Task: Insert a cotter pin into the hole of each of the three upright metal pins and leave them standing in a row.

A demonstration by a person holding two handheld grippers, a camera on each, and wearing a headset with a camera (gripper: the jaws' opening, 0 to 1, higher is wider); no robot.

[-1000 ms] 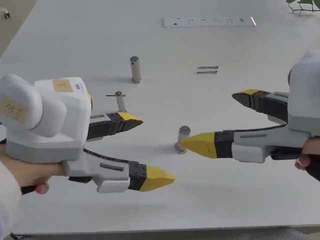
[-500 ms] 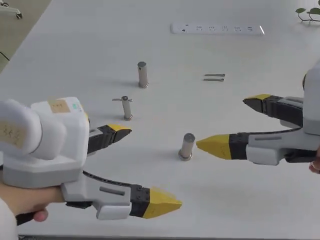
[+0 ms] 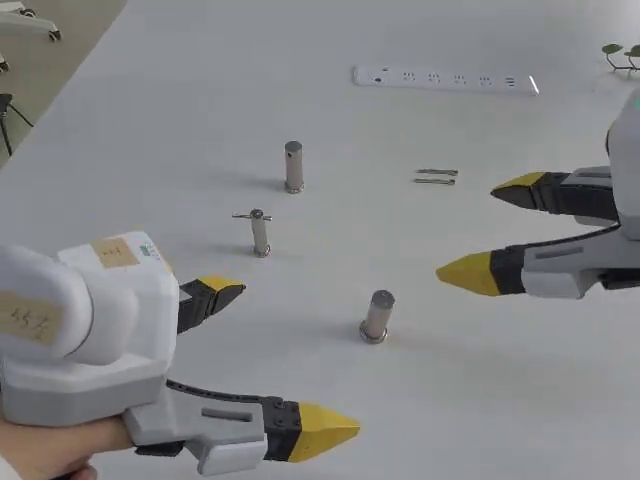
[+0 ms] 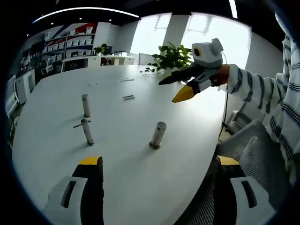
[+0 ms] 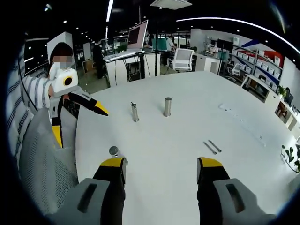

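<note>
Steel middle pin cottered; far pin, near pin bare. Two loose cotter pins on desk. Agape, empty: left tongs, right tongs.

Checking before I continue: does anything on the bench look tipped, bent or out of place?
Nothing tipped or damaged. The nearest pin sits off the line through the far pin and the middle pin, so no straight row.

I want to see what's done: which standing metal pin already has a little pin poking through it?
The middle pin, with a thin cotter pin crossing near its top. The far pin and the near pin have bare tops.
</note>
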